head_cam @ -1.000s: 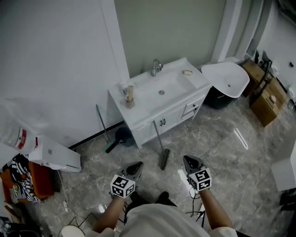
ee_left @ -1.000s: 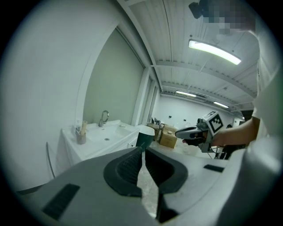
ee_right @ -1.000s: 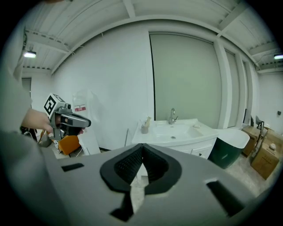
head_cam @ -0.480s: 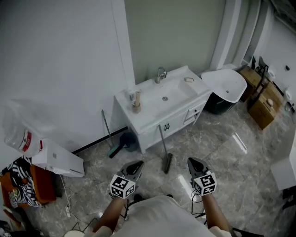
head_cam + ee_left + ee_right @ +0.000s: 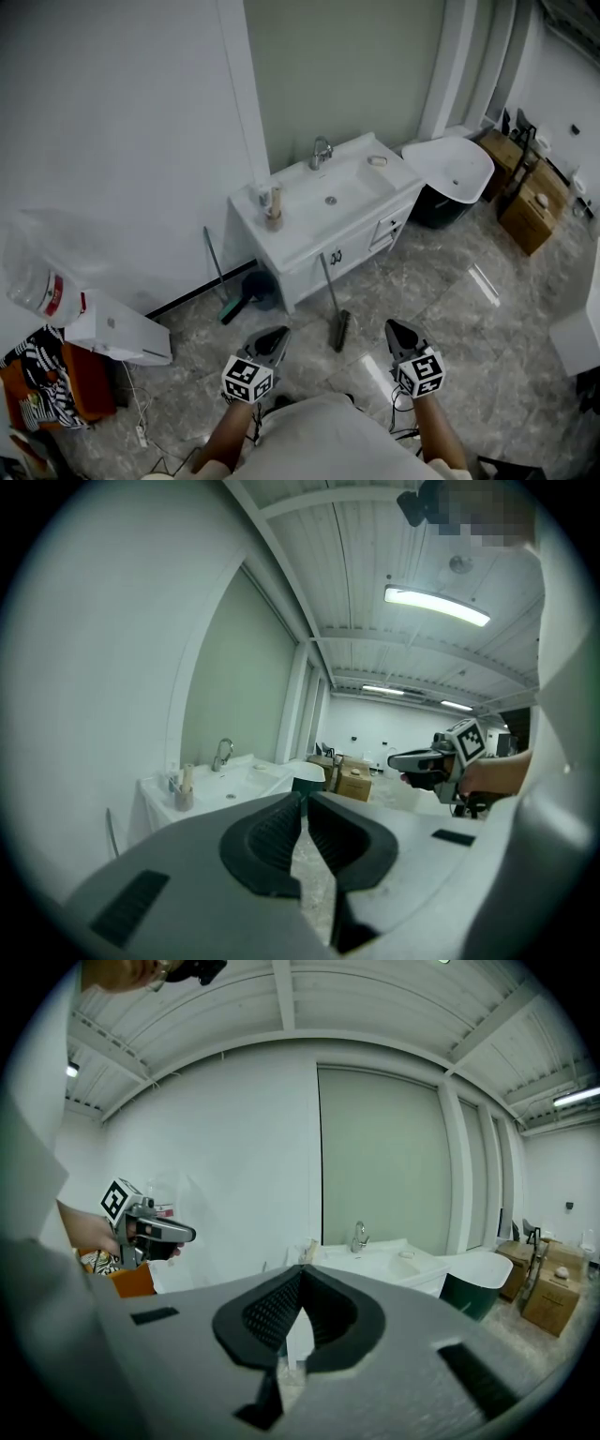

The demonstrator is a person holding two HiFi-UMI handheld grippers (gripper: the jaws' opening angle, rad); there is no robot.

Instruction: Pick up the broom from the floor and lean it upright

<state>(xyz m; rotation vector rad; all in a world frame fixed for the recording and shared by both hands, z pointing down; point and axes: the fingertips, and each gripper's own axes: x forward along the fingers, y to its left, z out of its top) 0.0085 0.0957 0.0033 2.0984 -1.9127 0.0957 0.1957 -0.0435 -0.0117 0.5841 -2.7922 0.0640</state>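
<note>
The broom point(image 5: 334, 307) stands tilted on the marble floor, its thin handle resting against the front of the white vanity cabinet point(image 5: 364, 241) and its dark head point(image 5: 340, 330) on the floor. My left gripper point(image 5: 274, 338) hovers to the left of the broom head, apart from it, shut with nothing between its jaws. To the right of the head, also apart, my right gripper point(image 5: 397, 331) is shut and empty. In the left gripper view the left gripper point(image 5: 305, 796) has its tips together; in the right gripper view the right gripper point(image 5: 300, 1269) shows the same.
A dark dustpan point(image 5: 253, 284) with a long handle leans at the vanity's left corner. A white basin point(image 5: 459, 165) over a dark bin stands to the right, with cardboard boxes point(image 5: 525, 202) beyond. A white box point(image 5: 117, 330) and a water bottle point(image 5: 42, 281) lie at the left.
Both grippers have risen a little, still shut and empty. The head view has shifted, so the vanity sits lower in the picture. The broom still leans on the cabinet.
</note>
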